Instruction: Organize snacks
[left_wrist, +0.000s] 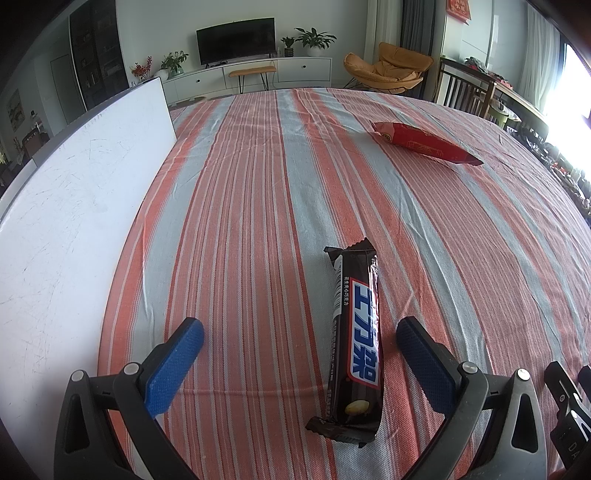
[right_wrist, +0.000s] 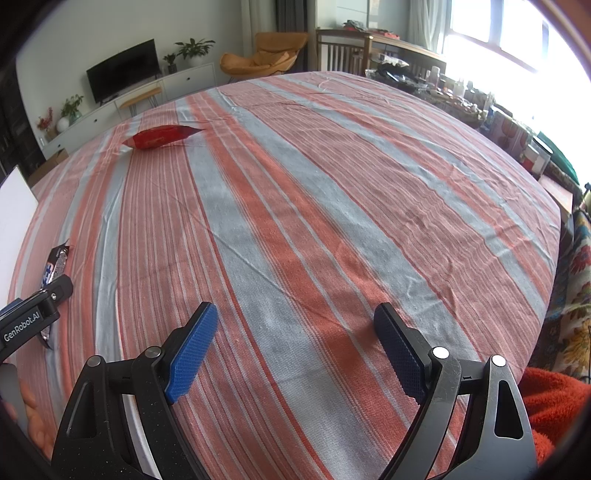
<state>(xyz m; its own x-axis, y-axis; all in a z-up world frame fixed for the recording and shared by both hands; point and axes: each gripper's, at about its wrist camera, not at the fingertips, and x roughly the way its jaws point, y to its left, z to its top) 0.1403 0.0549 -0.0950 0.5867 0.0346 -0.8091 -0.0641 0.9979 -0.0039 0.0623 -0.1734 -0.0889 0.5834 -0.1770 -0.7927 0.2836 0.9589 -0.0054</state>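
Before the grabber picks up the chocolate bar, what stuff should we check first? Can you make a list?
1. Left gripper open wide: ok.
2. Chocolate bar lies between its fingers, nearer the right one: ok.
3. Fingers touching the bar yet: no, both stand apart.
4. Right gripper open with nothing in it, out of the way: ok.
5. Red snack bag lies far off, not blocking: ok.
6. White board at the left, where the snack goes: cannot tell.
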